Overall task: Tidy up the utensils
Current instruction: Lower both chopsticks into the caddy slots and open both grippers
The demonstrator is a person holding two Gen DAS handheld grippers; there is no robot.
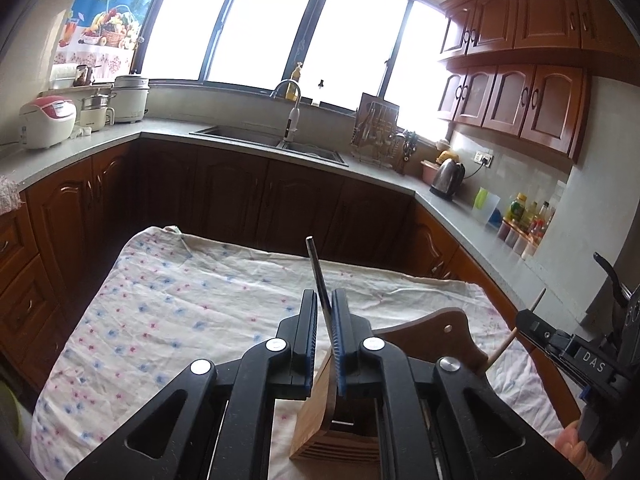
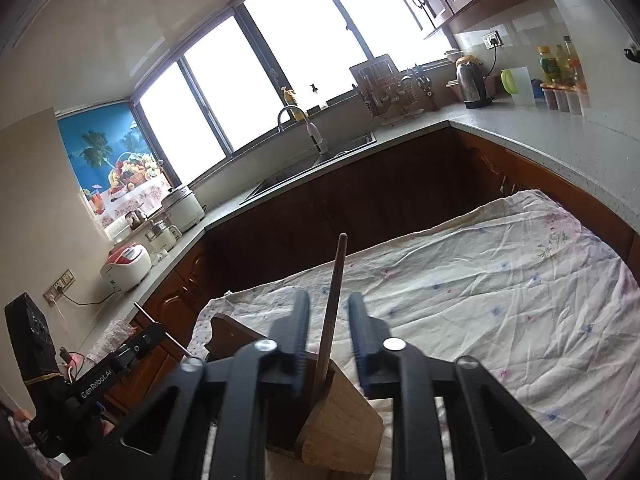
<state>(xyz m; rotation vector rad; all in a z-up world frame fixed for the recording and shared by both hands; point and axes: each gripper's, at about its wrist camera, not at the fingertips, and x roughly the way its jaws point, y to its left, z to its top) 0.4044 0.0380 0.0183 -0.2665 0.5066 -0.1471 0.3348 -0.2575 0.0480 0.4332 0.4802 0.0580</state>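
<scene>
Jaws of our left gripper stand slightly apart around a thin metal utensil; whether the right pad touches it we cannot tell. Our right gripper is spread wider, clear of a wooden stick. Both utensils stand upright because their lower ends sit in the wooden holder below, so we judge they are being let go. The holder rests on a floral cloth over the table, kitchen counter beyond.

Both handheld grippers are chunky black plastic, left gripper with blue ribbed pads, right gripper too, round silver screws, white "GenRobot.AI" and "DAS" lettering.
</scene>
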